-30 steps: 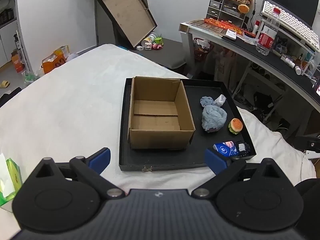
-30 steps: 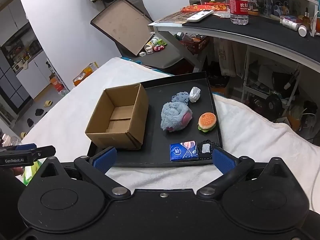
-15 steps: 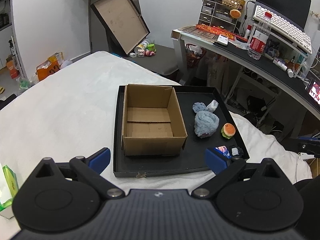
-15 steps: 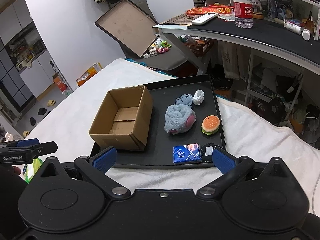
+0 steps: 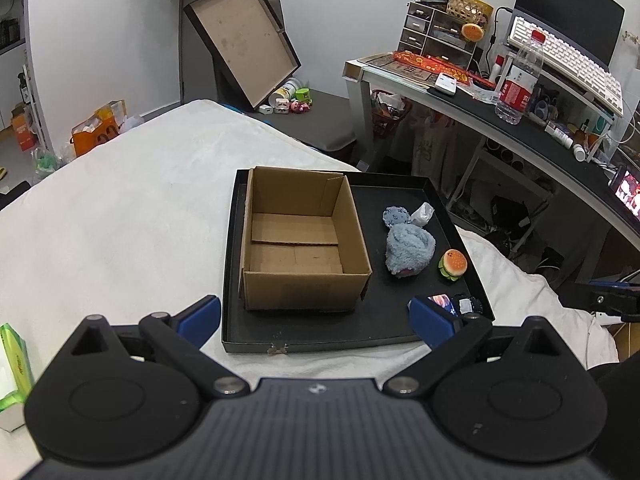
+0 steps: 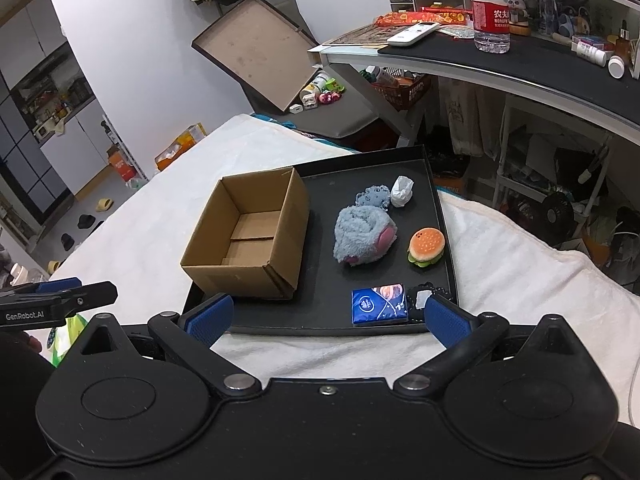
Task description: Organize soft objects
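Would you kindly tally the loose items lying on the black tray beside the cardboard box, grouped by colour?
Grey-blue: 2, plush toy and small patterned cloth
White: 1, crumpled tissue
Orange: 1, burger toy
Dark blue: 1, tissue pack
Black: 1, small item
Total: 6

I see a plain brown cardboard box [image 6: 250, 236] on a black tray [image 6: 320, 314], white cloth [image 6: 520, 276] under it. Plush toy [image 6: 362, 236] is grey-blue fuzz with pink patches. Behind it a small blue-grey piece with a darker dotted pattern [image 6: 374, 197], and a white crumpled wad [image 6: 401, 191]. Burger toy [image 6: 426, 246]: orange bun with dark speckles, green edge below. Tissue pack [image 6: 379, 304] is deep blue with a white swirl print and a pink-orange corner. Fingers [image 6: 210, 318] on my right gripper [image 6: 326, 316] have blue pads on black; same blue pads [image 5: 200, 314] on my left gripper [image 5: 316, 314]. Green packet [image 5: 14, 364] sits at the left view's edge.
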Demonstrator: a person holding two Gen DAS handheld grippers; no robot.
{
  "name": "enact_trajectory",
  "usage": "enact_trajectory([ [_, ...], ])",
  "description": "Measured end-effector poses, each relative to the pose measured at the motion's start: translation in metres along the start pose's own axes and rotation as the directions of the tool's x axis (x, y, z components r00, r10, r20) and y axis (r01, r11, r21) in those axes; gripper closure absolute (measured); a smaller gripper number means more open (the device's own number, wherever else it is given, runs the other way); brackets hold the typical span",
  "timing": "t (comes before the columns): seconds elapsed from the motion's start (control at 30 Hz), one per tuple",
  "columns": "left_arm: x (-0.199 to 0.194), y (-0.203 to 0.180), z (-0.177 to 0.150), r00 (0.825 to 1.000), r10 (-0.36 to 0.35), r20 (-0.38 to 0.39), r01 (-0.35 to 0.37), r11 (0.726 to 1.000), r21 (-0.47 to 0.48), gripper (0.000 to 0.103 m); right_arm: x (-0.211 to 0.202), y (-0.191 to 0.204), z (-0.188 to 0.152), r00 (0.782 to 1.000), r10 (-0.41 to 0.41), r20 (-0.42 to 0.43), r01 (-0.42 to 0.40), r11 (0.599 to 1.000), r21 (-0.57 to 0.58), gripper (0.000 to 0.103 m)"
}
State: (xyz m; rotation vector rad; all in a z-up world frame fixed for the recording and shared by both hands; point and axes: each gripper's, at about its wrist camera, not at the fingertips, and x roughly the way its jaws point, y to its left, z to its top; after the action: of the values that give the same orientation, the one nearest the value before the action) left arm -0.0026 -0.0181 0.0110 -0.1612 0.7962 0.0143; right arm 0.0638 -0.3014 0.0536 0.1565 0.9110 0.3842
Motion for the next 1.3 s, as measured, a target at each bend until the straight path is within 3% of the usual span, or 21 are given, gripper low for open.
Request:
enact_trajectory([
  [1.3, 0.0083, 0.0091, 0.0046, 1.0, -0.022, 0.016, 0.021, 0.999, 0.028, 0.003, 0.01, -0.0047, 0.0005, 1.0, -0.008, -0.009, 0.008, 1.0, 0.005, 0.0],
])
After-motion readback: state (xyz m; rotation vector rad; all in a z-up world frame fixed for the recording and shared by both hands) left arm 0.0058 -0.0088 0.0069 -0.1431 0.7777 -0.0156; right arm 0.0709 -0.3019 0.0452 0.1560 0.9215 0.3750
